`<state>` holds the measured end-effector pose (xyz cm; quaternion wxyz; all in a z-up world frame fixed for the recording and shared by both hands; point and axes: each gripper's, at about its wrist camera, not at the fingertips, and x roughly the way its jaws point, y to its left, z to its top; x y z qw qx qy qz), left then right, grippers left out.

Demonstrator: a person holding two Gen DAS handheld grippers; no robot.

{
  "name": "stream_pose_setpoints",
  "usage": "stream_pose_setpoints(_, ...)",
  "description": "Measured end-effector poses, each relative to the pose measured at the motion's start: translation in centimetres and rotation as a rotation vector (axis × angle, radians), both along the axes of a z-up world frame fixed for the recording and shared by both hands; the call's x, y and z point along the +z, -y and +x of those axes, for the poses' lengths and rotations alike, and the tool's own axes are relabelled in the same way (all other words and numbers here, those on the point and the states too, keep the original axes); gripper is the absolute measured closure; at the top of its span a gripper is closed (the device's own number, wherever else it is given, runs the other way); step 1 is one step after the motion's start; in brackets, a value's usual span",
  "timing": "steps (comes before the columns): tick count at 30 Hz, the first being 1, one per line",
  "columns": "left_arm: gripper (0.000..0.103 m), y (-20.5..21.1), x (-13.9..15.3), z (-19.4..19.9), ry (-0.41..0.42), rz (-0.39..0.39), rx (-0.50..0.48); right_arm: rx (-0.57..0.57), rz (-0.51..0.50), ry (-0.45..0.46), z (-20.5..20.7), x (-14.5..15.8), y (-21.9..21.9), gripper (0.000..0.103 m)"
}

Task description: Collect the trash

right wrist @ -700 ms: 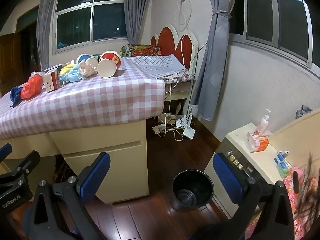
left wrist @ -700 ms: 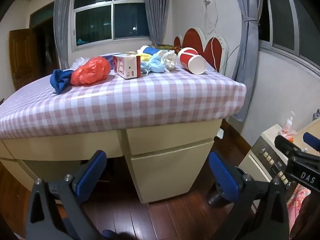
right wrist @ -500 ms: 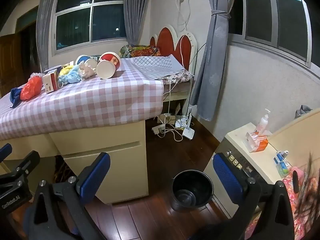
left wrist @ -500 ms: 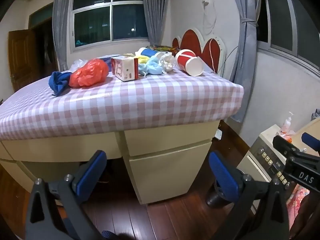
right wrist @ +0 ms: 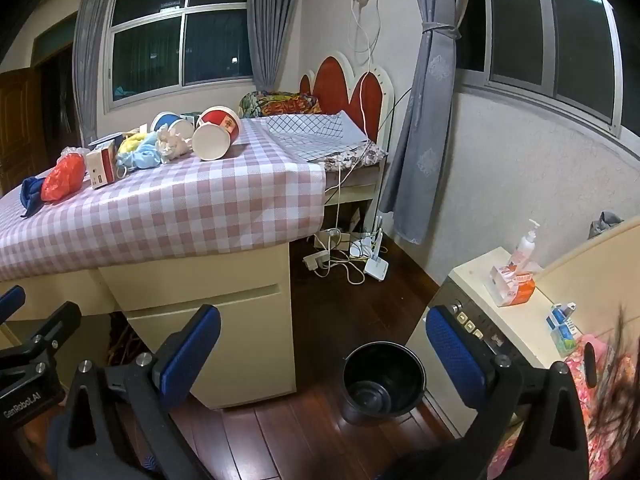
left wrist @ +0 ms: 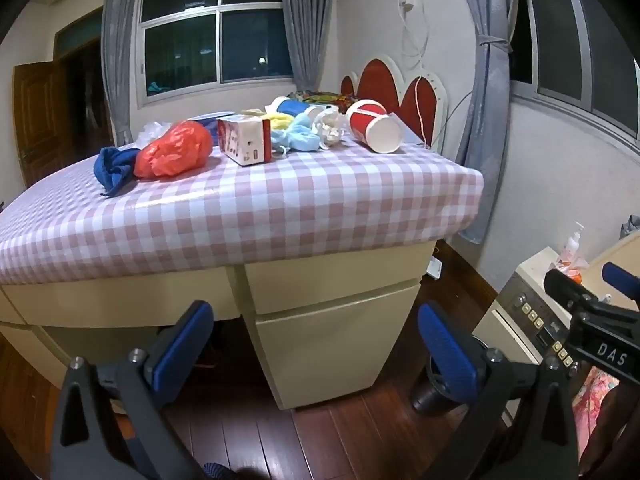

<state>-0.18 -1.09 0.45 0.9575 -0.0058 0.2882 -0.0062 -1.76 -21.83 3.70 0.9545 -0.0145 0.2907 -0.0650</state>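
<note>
Both grippers, left gripper [left wrist: 312, 340] and right gripper [right wrist: 324, 344], jaws wide, empty; crumpled red plastic bag [left wrist: 174, 154] on checked worktop [left wrist: 280, 208] looks light, soft, slippery; pinch its bunched middle; black round bin [right wrist: 384, 384] on floor.

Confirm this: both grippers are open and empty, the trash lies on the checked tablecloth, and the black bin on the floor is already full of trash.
Wrong on the bin. In the right wrist view the black bin on the floor is empty, its bare bottom showing. The rest holds: the left gripper and right gripper are open and empty, and the trash, such as the red paper cup, lies on the checked tablecloth.
</note>
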Motion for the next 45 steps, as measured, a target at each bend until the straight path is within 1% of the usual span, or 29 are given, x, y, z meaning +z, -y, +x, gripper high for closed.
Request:
stream_pose_setpoints(14, 0.0, -0.05, 0.35, 0.27, 0.0, -0.001, -0.006, 0.0, 0.001, 0.005, -0.15, 0.66, 0.39, 0.0)
stream_pose_setpoints(45, 0.0, -0.16, -0.05, -0.32, 0.003, 0.0, -0.006, 0.003, 0.008, 0.002, -0.2, 0.28, 0.42, 0.0)
